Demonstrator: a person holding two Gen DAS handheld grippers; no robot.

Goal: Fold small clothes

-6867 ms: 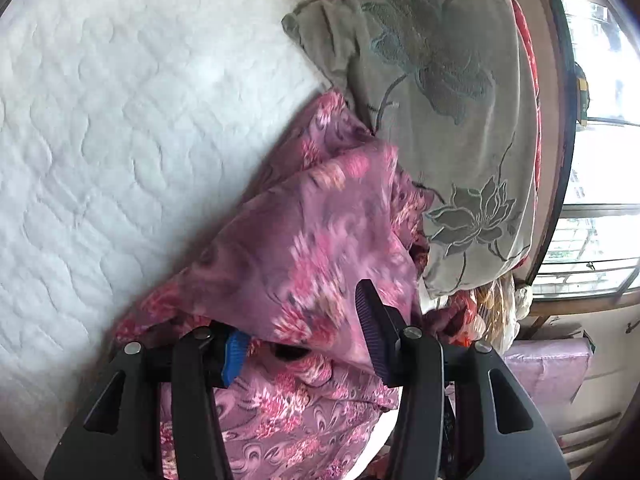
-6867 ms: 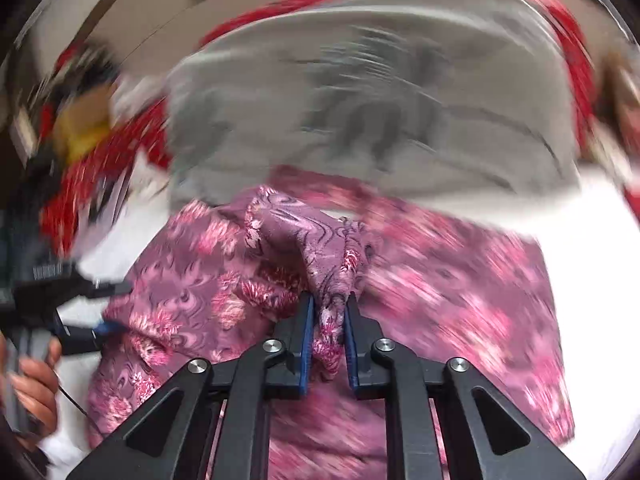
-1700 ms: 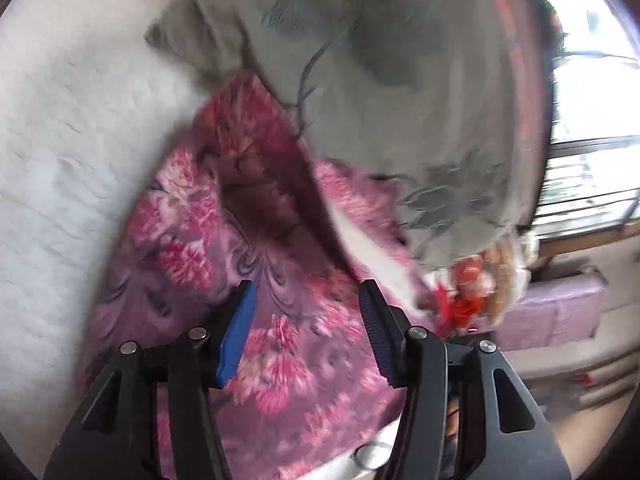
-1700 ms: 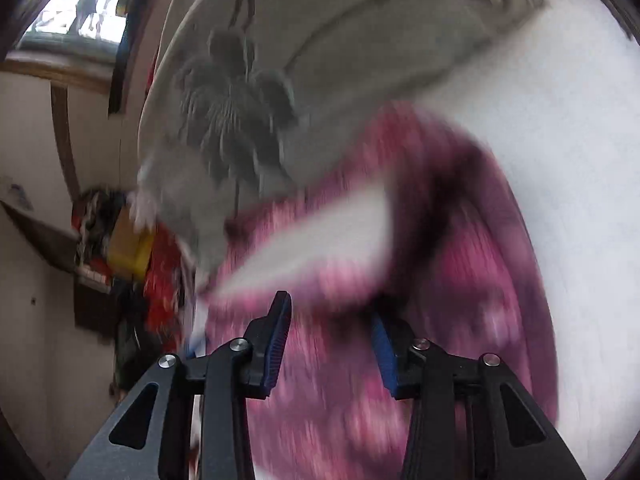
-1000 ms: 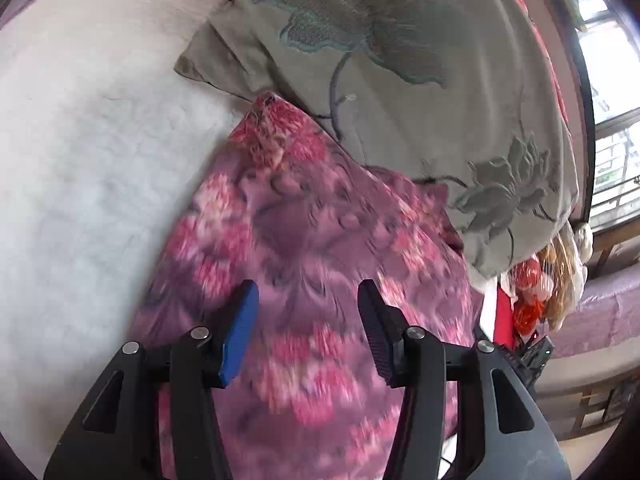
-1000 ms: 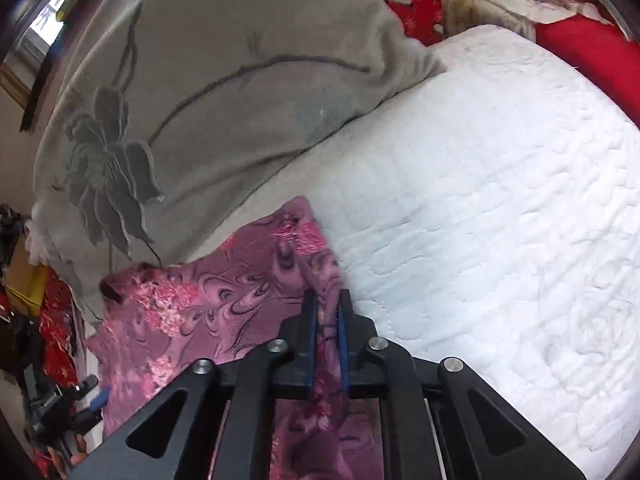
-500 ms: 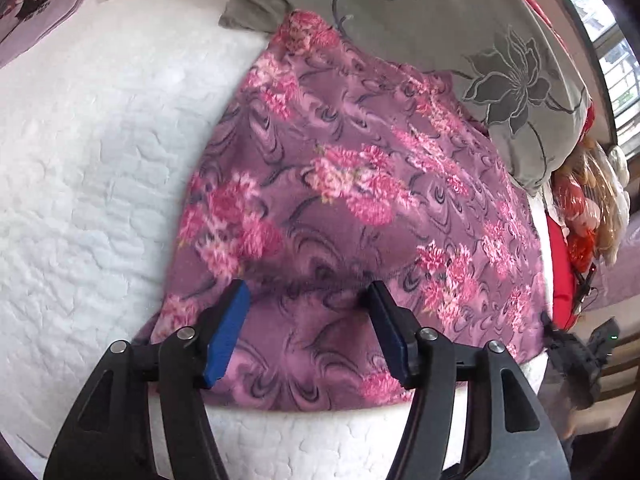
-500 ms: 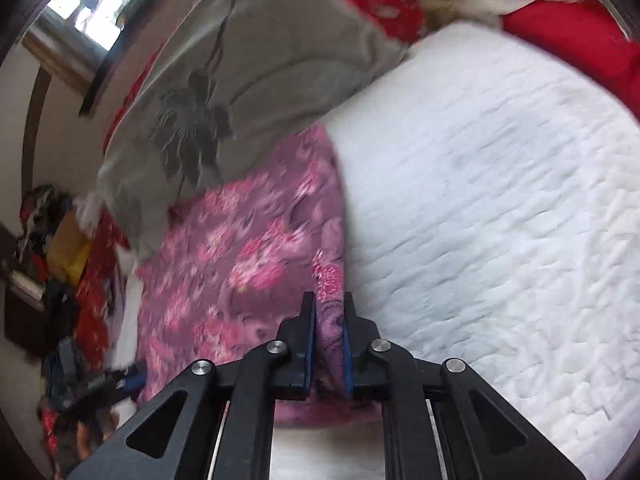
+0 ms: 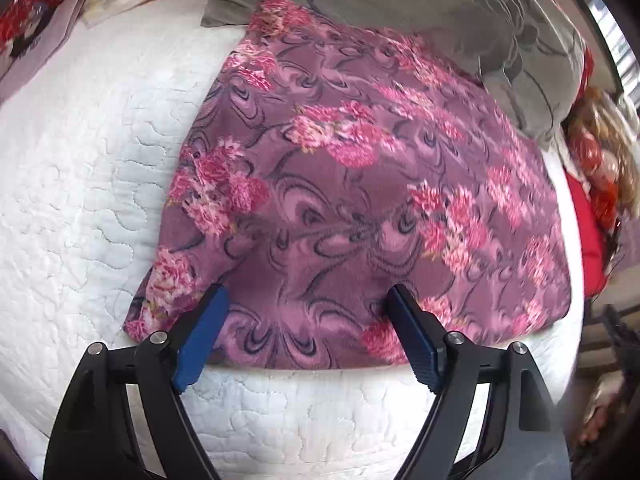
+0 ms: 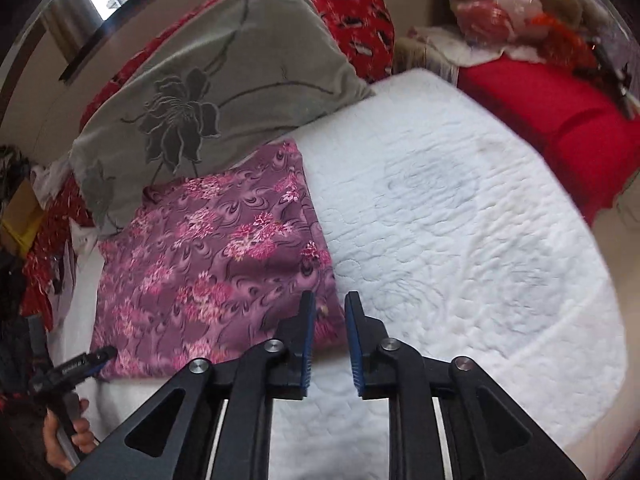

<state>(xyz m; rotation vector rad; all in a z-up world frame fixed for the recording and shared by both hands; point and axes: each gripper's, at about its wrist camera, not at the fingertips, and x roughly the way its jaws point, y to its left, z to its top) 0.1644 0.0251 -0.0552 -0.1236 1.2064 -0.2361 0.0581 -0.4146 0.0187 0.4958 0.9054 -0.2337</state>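
Your purple floral garment [image 9: 360, 200] lies spread flat on the white quilted mattress [image 9: 80, 184], folded into a rough rectangle with its near edge running along the front rim of the bed. Its far edge touches the grey pillow [image 9: 460, 20] printed with a dark lotus flower, and part of the cloth's top corner sits against that pillow's lower border.

Your left gripper [image 9: 308, 332] hangs just over the near edge of the garment with its jaws spread wide; the blue pads [image 9: 200, 336] frame the cloth without clasping any of it. From the right wrist view you can see the same left gripper [image 10: 96, 358] low at the left, held in your hand [image 10: 64, 440], its tip at the garment's near left corner.

Your right gripper [image 10: 328, 336] sits at the near right corner of the garment [image 10: 212, 264], its jaws parted by a narrow gap. The cloth's corner shows beyond and partly between the fingers, yet nothing is pinched; the pads are released.

To the right of the garment the mattress [image 10: 460, 240] stretches bare and white. Beyond it lies a red cushion [image 10: 560, 116], and a red patterned fabric [image 10: 352, 12] lies behind the pillow [image 10: 224, 72]. A clear bag of soft items [image 10: 516, 4] rests at the far right corner.
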